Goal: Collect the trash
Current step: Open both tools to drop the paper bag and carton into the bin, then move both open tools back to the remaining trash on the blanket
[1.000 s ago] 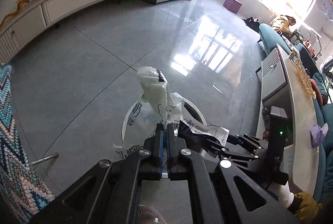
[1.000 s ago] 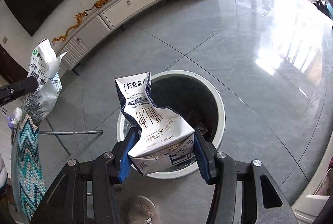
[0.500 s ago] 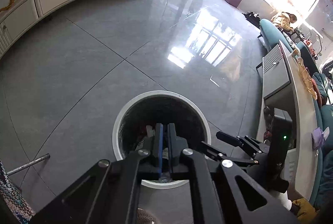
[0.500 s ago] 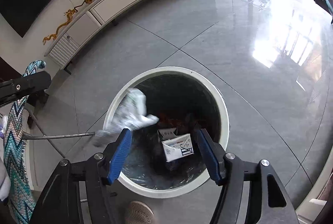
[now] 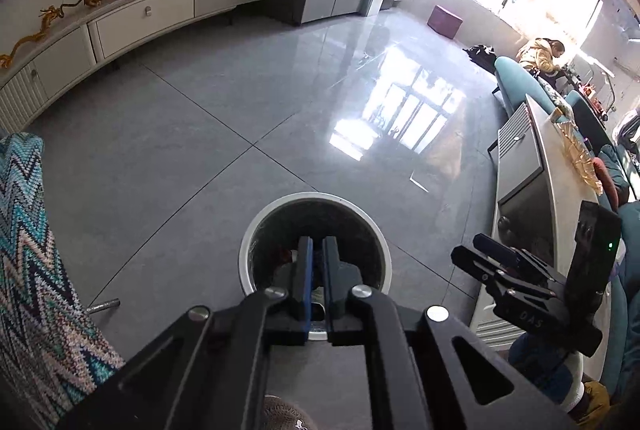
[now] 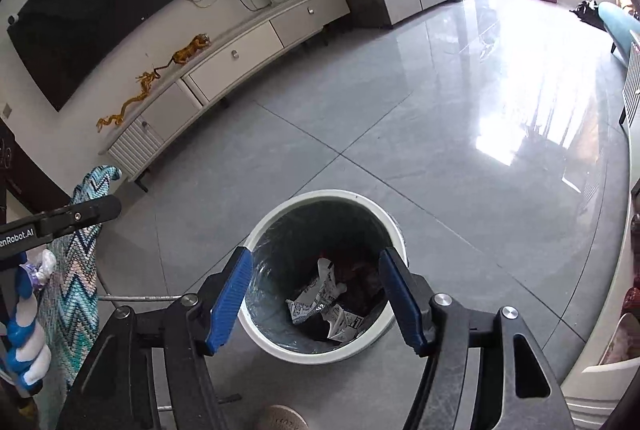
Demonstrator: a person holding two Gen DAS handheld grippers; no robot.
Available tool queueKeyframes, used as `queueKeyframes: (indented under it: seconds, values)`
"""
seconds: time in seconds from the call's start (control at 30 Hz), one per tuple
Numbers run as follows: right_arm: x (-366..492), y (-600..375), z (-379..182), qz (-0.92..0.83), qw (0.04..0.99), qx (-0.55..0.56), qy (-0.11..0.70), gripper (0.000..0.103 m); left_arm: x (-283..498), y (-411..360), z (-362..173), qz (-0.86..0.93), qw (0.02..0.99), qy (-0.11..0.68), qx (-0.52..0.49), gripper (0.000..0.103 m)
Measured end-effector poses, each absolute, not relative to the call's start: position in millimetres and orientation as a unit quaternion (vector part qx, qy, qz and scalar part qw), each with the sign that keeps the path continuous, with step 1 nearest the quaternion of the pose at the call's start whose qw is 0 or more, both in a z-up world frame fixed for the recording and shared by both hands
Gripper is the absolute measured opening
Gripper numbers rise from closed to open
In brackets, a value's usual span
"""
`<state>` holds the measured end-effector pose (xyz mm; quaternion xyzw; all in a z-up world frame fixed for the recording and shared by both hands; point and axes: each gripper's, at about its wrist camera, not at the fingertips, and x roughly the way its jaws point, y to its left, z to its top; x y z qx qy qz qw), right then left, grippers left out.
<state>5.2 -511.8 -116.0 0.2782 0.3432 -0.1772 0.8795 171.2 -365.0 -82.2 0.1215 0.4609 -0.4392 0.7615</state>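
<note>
Both pieces dropped: crumpled carton (image 6: 326, 304) now in bin (image 6: 276, 342), lower centre; right gripper (image 6: 316, 300) apart, left gripper (image 5: 314, 282) together, both empty.

Left wrist view: looks forward and steeply down along left claw (image 5: 314, 250), over bin (image 5: 256, 230) on grey floor (image 5: 200, 134), right claw (image 5: 476, 250) near at right. Right wrist view: same downward slant along right claw (image 6: 316, 262), nearer bin (image 6: 280, 346). Shared: bin, floor, far TV cabinet (image 5: 144, 18), zigzag cloth (image 6: 76, 262) at left.
</note>
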Motion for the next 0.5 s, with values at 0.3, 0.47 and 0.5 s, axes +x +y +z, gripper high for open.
queueKeyframes:
  seconds: [0.3, 0.47, 0.5]
  values:
    - [-40.7, -473.2, -36.3, -0.185, 0.913, 0.232, 0.281, 0.066, 123.3, -302.1, -11.3, -0.449, 0.79, 0.4, 0.117, 0.021]
    - [-62.5, -442.6, 7.0, -0.183, 0.929, 0.201, 0.253, 0.069, 95.2, -250.4, 30.1, -0.449, 0.817, 0.345, 0.109, 0.038]
    - [-65.7, -437.6, 13.7, -0.181, 0.932, 0.195, 0.248, 0.069, 92.1, -243.0, 37.0, -0.443, 0.824, 0.334, 0.111, 0.038]
